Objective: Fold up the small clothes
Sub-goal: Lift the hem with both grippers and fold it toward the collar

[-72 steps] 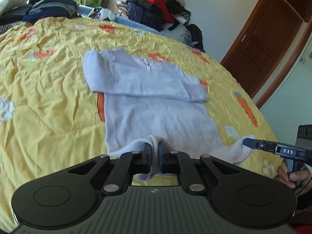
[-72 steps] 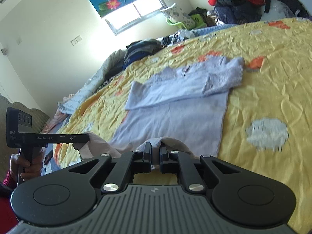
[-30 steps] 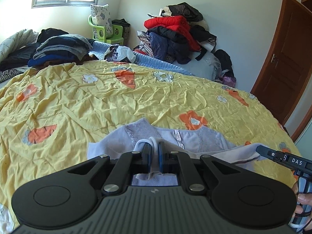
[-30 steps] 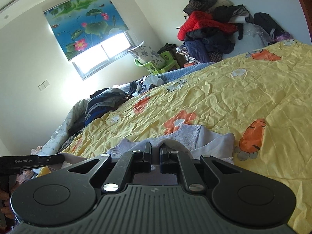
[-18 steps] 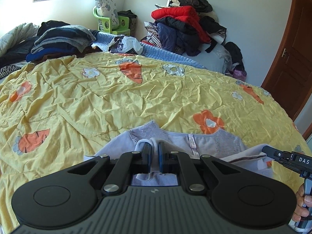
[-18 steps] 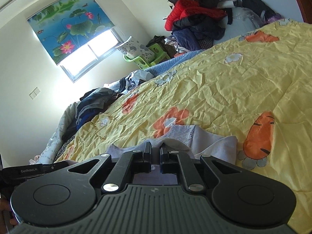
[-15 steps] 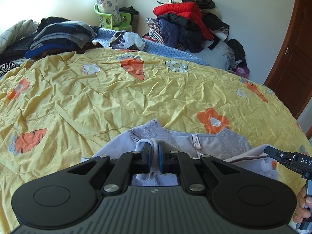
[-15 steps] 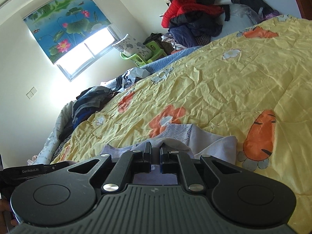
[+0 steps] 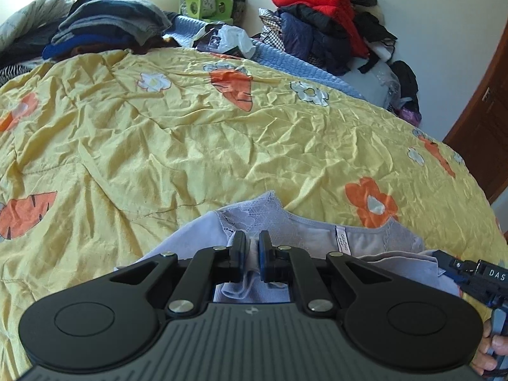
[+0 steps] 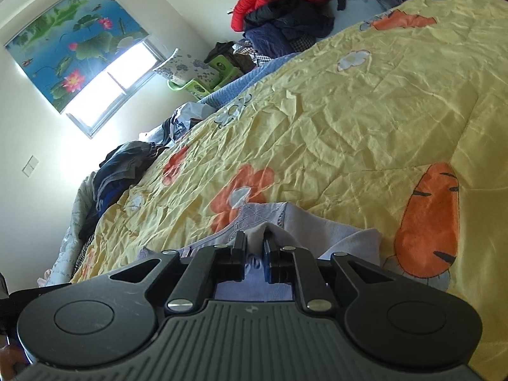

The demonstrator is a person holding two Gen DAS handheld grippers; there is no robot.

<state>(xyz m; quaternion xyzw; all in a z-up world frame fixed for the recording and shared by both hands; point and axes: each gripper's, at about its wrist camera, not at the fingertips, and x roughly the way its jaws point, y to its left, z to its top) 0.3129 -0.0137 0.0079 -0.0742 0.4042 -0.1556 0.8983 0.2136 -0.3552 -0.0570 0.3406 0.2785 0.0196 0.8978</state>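
Observation:
A small lavender top [image 9: 365, 244] with a lace collar lies on the yellow bedspread [image 9: 190, 146]. Its bottom hem is brought up over the body toward the collar. My left gripper [image 9: 251, 247] is shut on a fold of the hem, low over the collar area. My right gripper [image 10: 254, 247] is shut on the other hem corner of the top [image 10: 336, 235], by the lace shoulder. The right gripper [image 9: 473, 274] also shows at the right edge of the left wrist view. Most of the garment is hidden under both grippers.
A stack of folded dark clothes [image 9: 104, 22] sits at the bed's far left. A heap of red and dark jackets [image 9: 324, 16] lies at the far end, beside a green stool [image 9: 203, 3]. A wooden door [image 9: 489, 120] stands at the right.
Both grippers have carried the hem forward from the near edge up to the collar, folding the top in half, and have sunk lower toward the bed. Both stay shut on the cloth.

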